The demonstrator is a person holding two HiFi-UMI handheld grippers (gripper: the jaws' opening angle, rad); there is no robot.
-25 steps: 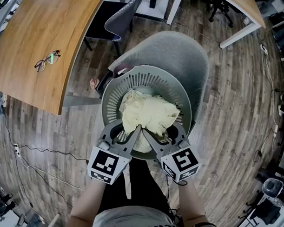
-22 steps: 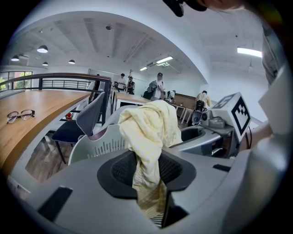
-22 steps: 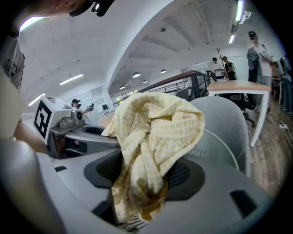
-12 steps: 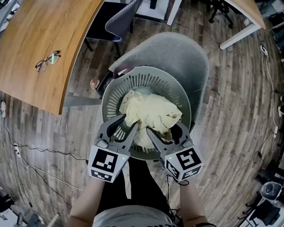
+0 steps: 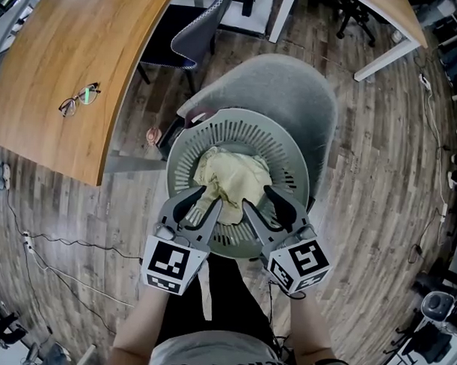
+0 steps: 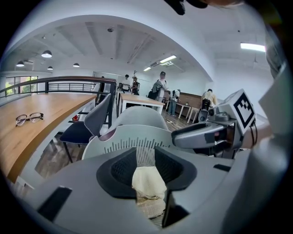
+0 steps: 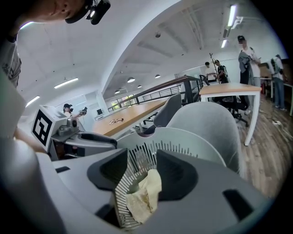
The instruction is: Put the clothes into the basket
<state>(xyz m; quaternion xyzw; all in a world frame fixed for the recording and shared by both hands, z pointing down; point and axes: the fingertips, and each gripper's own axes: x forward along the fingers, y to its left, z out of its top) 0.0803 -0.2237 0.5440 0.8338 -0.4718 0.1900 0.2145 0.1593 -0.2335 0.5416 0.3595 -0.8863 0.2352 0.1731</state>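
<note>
Over the grey basket (image 5: 289,154), pale yellow clothes (image 5: 232,178) inside, left claw (image 5: 211,196) and right claw (image 5: 256,195) spread, just narrowing, pinching nothing

Grey shells and black pads are seen on the left gripper (image 5: 211,197) and right gripper (image 5: 256,198); each is backed by a black-and-white marker cube (image 5: 168,264). A grey top (image 5: 207,358) with black lettering is worn.

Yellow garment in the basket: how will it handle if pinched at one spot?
Probably floppy: the yellow garment lies crumpled in folds, so a pinch would likely lift one fold, with the rest hanging. Likely light, since the cloth looks thin. If dragged, it might snag on the slotted wall of the basket.
</note>
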